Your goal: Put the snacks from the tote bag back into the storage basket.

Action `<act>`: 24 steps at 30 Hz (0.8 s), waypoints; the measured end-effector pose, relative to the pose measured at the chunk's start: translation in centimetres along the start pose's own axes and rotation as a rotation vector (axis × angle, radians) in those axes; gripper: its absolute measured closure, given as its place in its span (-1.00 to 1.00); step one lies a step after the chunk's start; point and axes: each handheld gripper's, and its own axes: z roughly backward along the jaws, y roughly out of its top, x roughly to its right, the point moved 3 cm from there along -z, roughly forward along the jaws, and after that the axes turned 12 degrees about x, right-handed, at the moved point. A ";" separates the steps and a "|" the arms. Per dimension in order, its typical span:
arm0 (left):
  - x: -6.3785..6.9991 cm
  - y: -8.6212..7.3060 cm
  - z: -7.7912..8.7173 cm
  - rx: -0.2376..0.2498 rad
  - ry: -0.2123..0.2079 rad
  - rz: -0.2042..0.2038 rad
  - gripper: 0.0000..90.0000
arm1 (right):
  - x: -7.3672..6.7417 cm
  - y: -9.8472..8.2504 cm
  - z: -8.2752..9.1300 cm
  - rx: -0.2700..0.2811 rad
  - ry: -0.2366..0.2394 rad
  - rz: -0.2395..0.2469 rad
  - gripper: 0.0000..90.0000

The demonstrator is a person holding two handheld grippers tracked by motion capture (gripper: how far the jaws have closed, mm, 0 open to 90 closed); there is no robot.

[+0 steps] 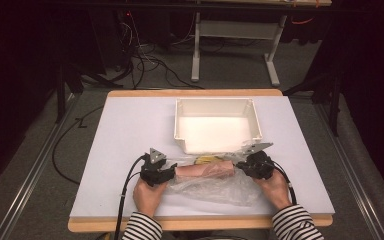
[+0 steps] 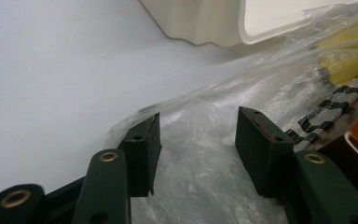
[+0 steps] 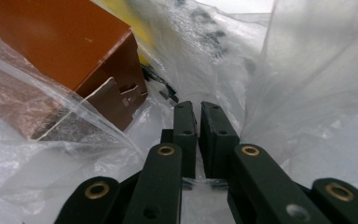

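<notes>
Plastic bag [image 1: 215,186] lies crumpled on the white table [image 1: 125,135], just in front of the white bin [image 1: 217,125], holding a brown box [image 1: 205,171]. Right gripper [image 3: 198,109] is clenched on the bag's film. Left gripper [image 2: 198,135] stands released, its 2 jaws over the bag's other end.

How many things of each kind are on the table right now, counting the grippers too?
Grippers: 2, the left gripper and the right gripper
White bin: 1
Clear plastic bag: 1
Brown box in the bag: 1
Yellow item, partly hidden: 1
Total: 6
</notes>
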 end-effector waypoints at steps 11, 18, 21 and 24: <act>0.1 0.0 0.0 -0.002 0.008 -0.012 0.13 | -0.8 2.5 2.5 0.090 -0.053 0.095 0.46; 0.2 0.0 0.0 -0.004 0.012 -0.018 0.11 | 0.4 3.1 3.0 0.087 -0.078 0.079 0.48; 0.2 0.0 0.0 -0.005 0.013 -0.021 0.11 | 0.8 1.9 2.9 0.055 -0.087 0.059 0.55; 0.2 0.0 -0.1 -0.006 0.012 -0.018 0.12 | 1.1 0.5 3.1 0.037 -0.088 0.048 0.55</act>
